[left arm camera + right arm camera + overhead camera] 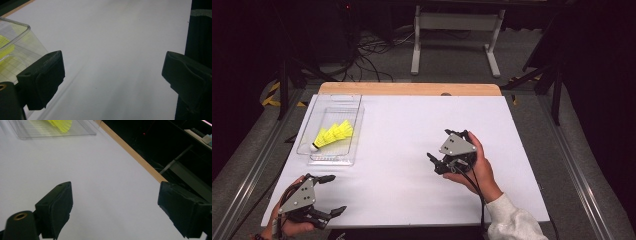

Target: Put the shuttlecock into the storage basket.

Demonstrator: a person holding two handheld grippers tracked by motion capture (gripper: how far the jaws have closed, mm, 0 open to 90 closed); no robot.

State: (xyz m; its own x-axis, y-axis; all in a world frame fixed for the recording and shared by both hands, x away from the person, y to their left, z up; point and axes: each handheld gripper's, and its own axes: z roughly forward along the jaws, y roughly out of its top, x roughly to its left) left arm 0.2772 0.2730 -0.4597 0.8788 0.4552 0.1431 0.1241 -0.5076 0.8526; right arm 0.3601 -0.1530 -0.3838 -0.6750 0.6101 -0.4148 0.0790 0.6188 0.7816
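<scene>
Two hand-held grippers over white worktop (412,150), both released, jaws spread wide, nothing between them.

Left hand-held gripper (331,194): near-left corner of worktop, held in left hand (287,226), grey three-cornered plate on top, jaws pointing right. Left gripper view: jaws far apart over bare white surface; corner of clear plastic tray (17,42) just beyond the jaw at the left of that view, yellow showing through the wall.

Right hand-held gripper (438,148): right of centre, held in right hand (479,167), white sleeve (514,222) at near edge, cable trailing toward near edge. Jaws pointing left and far. Right gripper view: jaws wide apart over bare white surface, tray and yellow feathers (61,124) at top of view, wooden edge strip (135,155) of worktop running diagonally.

Clear plastic tray (354,135): far-left part of worktop, long axis running near to far. Yellow shuttlecocks (334,134) lying inside on their sides, nested in a row, white cork (314,148) at near-left end, skirts toward far right. Exact count of shuttlecocks: cannot tell.

Tray well apart from right hand-held gripper; near left hand-held gripper, on its far side, not touching.
</scene>
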